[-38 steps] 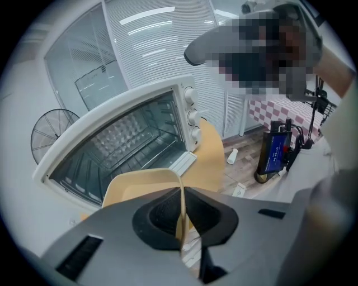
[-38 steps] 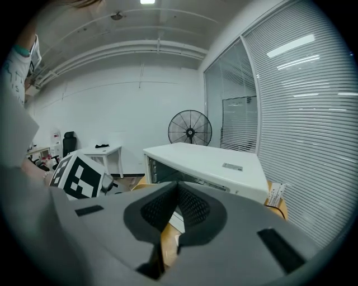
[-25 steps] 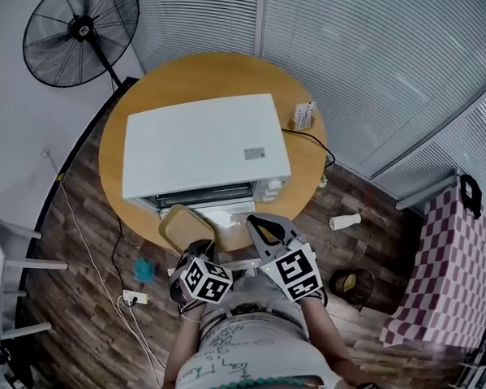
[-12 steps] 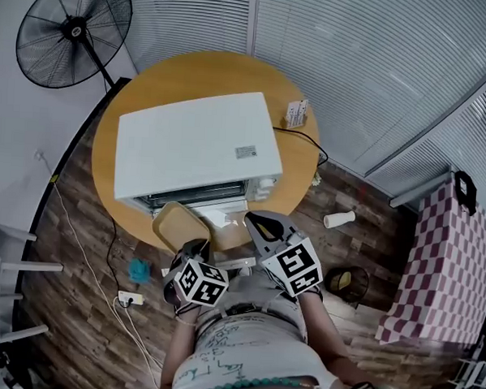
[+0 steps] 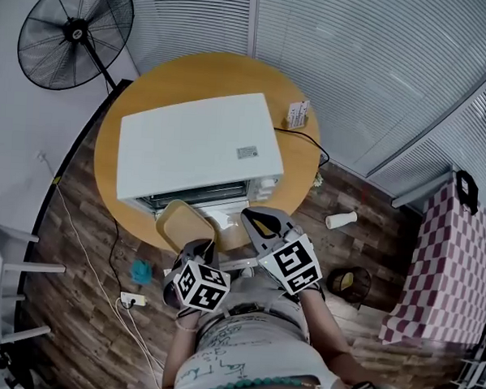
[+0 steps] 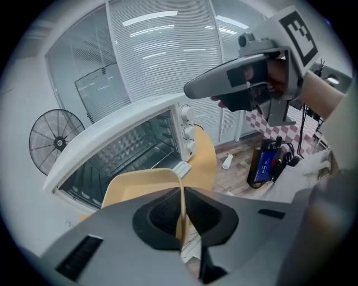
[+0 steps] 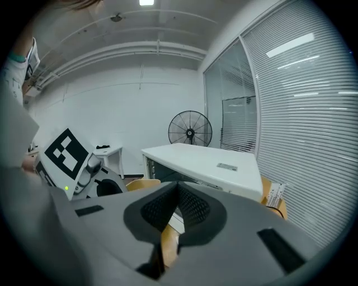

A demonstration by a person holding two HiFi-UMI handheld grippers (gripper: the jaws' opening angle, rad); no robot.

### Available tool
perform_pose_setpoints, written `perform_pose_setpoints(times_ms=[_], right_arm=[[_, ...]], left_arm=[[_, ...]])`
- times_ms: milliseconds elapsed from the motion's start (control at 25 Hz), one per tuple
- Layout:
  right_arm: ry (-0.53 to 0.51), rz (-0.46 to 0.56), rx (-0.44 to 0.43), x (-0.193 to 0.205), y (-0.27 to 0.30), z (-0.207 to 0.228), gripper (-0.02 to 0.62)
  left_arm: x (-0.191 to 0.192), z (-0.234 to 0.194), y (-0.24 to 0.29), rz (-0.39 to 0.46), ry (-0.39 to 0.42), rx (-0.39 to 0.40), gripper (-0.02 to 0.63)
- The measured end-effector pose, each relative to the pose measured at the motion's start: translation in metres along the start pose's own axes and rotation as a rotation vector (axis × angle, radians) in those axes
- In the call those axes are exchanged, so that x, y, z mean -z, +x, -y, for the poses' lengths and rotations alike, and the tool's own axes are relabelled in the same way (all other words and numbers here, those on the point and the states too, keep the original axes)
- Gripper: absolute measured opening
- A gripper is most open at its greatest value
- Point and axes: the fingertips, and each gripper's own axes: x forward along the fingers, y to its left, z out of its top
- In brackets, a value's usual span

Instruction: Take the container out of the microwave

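A white microwave [image 5: 198, 147] stands on a round wooden table [image 5: 209, 70], its front cavity open toward me. My left gripper [image 5: 200, 247] is shut on the near rim of a tan shallow container [image 5: 183, 224], which hangs just outside the opening, over the table's front edge. In the left gripper view the container's [image 6: 140, 185] thin wall is pinched between the pads of the left gripper [image 6: 180, 209], with the microwave [image 6: 120, 148] behind it. My right gripper [image 5: 258, 220] is shut and empty, to the right of the container. In its own view the right gripper [image 7: 177, 199] points past the microwave [image 7: 204, 162].
A black standing fan [image 5: 73, 30] is at the back left. A small card box [image 5: 301, 115] and a black cable [image 5: 307, 140] lie on the table's right side. On the wood floor are a white bottle [image 5: 343, 220], a power strip [image 5: 132, 298] and a checkered cloth [image 5: 442, 265].
My left gripper has lifted the container slightly in front of the microwave. The right gripper has stayed in place.
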Motion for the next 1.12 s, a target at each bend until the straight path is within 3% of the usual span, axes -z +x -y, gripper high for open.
perform_pose_setpoints(times_ms=[1120], right_arm=[[-0.014,0.023,-0.062,-0.012,0.002,-0.026,-0.006]], left_arm=[[-0.012,0.001,-0.029,0.027,0.032,-0.002,0.029]])
